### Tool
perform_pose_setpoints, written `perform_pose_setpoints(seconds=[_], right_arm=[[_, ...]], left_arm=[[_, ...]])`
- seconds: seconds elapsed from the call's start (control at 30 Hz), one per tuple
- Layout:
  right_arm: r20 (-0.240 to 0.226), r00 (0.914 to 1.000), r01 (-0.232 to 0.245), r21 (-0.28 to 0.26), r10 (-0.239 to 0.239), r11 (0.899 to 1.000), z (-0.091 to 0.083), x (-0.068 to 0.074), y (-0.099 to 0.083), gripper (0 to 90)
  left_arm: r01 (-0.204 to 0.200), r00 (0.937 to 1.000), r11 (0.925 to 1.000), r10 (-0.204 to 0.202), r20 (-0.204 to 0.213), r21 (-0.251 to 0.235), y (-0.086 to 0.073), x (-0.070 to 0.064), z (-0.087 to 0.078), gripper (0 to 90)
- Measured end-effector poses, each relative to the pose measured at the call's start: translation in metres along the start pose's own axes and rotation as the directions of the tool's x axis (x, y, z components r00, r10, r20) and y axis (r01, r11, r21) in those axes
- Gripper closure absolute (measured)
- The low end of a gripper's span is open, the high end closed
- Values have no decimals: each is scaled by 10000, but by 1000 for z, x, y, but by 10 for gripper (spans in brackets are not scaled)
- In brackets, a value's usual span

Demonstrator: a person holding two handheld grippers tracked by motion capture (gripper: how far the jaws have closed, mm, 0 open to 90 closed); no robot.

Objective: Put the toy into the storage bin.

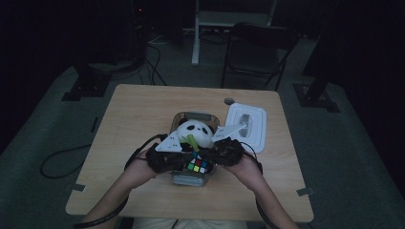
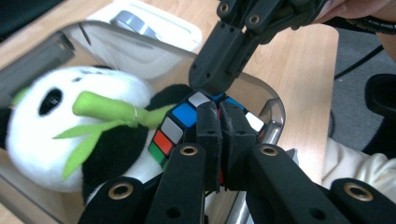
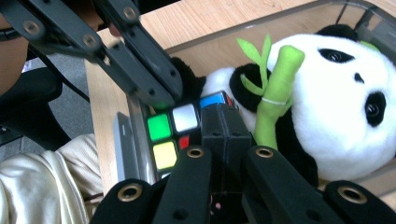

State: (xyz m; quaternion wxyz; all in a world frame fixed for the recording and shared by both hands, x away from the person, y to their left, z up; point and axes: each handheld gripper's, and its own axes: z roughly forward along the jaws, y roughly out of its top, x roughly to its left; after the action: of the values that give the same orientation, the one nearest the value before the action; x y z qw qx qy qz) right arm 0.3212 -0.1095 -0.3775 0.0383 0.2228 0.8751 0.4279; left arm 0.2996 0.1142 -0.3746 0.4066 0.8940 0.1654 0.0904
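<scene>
The puzzle cube [image 1: 197, 165] lies in the near part of a clear plastic container [image 1: 190, 179] at the middle of the table [image 1: 143, 114], wedged against a plush panda [image 1: 195, 133] that takes up the far part of the box. Much of the cube is covered: in the high view the two gripper bodies overlap it from either side, and only a patch of coloured tiles shows between them. In the left gripper view the cube [image 2: 180, 126] shows blue, white, red and green tiles, its right half hidden behind black jaws. In the right gripper view the cube [image 3: 170, 128] shows green, white, yellow and blue tiles, and its lower part is cut off by the gripper. As a cube it has no long axis; one tiled face looks upward and it sits slightly skewed to the container walls.

The left gripper [image 1: 167, 155] has its jaws pressed together over the cube with nothing visibly between them. The right gripper [image 1: 227, 150] is likewise clenched, jaw tips resting on the cube's top.

The panda's head points far and right, and it holds a green bamboo stalk [image 3: 278, 93]. To the right of the container lies a white lid [image 1: 247, 126], flat on the table. The room beyond is dark and hard to make out.
</scene>
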Motion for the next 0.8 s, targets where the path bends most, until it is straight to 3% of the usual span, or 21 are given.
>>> perform_pose_setpoints(seconds=[0.07, 0.13, 0.2, 0.27, 0.67, 0.8], right_arm=[[-41, 10000, 51, 134, -50, 9999, 4, 0, 2, 900], [-73, 9999, 81, 286, -79, 9996, 10, 0, 3, 900], [-173, 9998, 27, 254, -23, 9997, 12, -1, 3, 900], [-11, 9999, 137, 384, -137, 9992, 15, -1, 5, 900], [-343, 9993, -132, 562, 152, 9983, 28, -9, 1, 900], [-235, 9996, -108, 577, 122, 9983, 32, -10, 1, 900]], left_arm=[[141, 9995, 9999, -139, 280, -65, -2, 3, 3, 879], [168, 9998, 9998, -168, 73, -44, -3, 6, 3, 881], [344, 9993, 9994, -342, 143, -101, -5, 10, 4, 884], [335, 9994, 9994, -335, 41, -58, -7, 12, 5, 900], [513, 9984, 9986, -516, 224, 118, -16, 23, 14, 900], [549, 9983, 9984, -552, 207, 106, -20, 25, 16, 900]])
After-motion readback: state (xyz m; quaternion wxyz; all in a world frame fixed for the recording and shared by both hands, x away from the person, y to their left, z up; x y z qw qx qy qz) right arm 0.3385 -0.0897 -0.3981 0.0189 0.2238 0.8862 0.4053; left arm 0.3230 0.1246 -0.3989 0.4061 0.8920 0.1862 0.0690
